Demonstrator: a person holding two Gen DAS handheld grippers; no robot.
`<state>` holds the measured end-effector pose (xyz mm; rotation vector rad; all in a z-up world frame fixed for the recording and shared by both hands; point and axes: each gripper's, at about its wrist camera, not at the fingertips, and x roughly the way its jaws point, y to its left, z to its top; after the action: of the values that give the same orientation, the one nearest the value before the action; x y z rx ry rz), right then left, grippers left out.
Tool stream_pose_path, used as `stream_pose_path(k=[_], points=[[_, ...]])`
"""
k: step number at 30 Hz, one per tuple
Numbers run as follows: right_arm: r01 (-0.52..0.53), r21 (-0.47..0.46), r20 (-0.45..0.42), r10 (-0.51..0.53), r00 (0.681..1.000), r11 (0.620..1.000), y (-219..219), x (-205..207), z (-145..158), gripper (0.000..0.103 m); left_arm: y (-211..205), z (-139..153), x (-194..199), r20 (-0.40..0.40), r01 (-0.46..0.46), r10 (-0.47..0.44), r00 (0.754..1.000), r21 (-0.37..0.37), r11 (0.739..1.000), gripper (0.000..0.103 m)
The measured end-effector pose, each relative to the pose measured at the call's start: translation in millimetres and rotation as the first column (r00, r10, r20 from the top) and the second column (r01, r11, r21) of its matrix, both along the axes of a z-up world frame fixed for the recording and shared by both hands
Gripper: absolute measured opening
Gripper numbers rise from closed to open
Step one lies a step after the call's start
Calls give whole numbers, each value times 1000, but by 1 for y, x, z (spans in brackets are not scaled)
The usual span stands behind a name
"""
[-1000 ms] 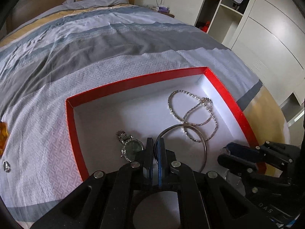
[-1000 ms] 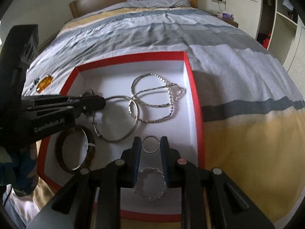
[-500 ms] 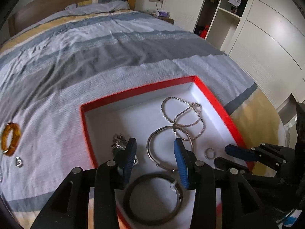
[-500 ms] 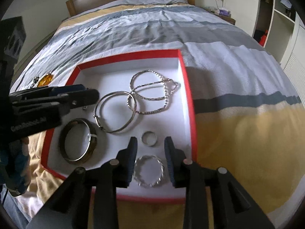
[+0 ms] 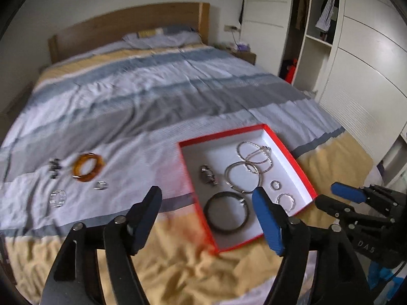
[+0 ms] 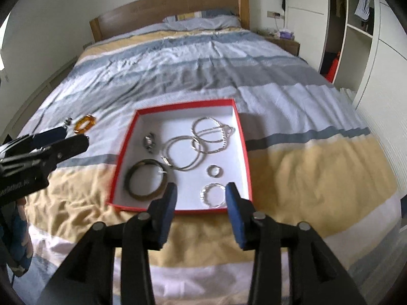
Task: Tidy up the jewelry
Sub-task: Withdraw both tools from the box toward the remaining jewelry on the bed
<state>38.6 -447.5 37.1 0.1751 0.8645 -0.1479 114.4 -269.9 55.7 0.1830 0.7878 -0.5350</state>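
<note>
A red-rimmed white box [image 5: 302, 170] [image 6: 245, 152] lies on the bed. In it are a dark bangle [image 5: 226, 212] [image 6: 146, 179], a silver hoop [image 6: 182, 155], a chain bracelet [image 6: 212, 133], a watch [image 6: 150, 141], a small ring [image 6: 214, 171] and a twisted ring [image 6: 213, 194]. An amber bangle [image 5: 87, 167] [image 6: 85, 123] and several small pieces, such as a silver ring [image 5: 101, 185], lie on the sheet left of the box. My left gripper [image 5: 207, 203] is open and empty, above the box's near left corner. My right gripper [image 6: 199, 197] is open and empty, over the box's near edge.
The striped duvet [image 6: 203, 58] covers the whole bed up to a wooden headboard [image 6: 168, 7]. White wardrobes [image 5: 368, 58] stand along the right side. A nightstand [image 6: 285, 40] is at the far right of the bed.
My left gripper let go of the silver hoop, opened wide and pulled back and up. My right gripper also opened wider and drew back from the rings. The view now takes in the loose pieces on the sheet.
</note>
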Motion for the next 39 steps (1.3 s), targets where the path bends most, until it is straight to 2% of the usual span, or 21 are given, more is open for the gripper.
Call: stream_pose_path(k=[3, 14, 18, 27, 39], points=[[-6, -3, 24, 6, 1000, 1000, 15, -13, 14, 43, 18, 15, -18, 43, -21, 21, 999, 2, 1000, 79], [-40, -16, 72, 41, 997, 999, 68, -44, 46, 44, 81, 42, -59, 113, -87, 88, 990, -7, 996, 79], [-47, -22, 88, 49, 995, 999, 84, -49, 56, 46, 109, 45, -66, 113, -117, 120, 986, -36, 992, 79], [-78, -30, 102, 81, 991, 996, 121, -51, 65, 50, 168, 47, -73, 133, -216, 219, 967, -37, 976, 83], [-149, -25, 88, 151, 985, 988, 163, -35, 60, 54, 219, 42, -73, 138, -304, 304, 943, -22, 953, 85]])
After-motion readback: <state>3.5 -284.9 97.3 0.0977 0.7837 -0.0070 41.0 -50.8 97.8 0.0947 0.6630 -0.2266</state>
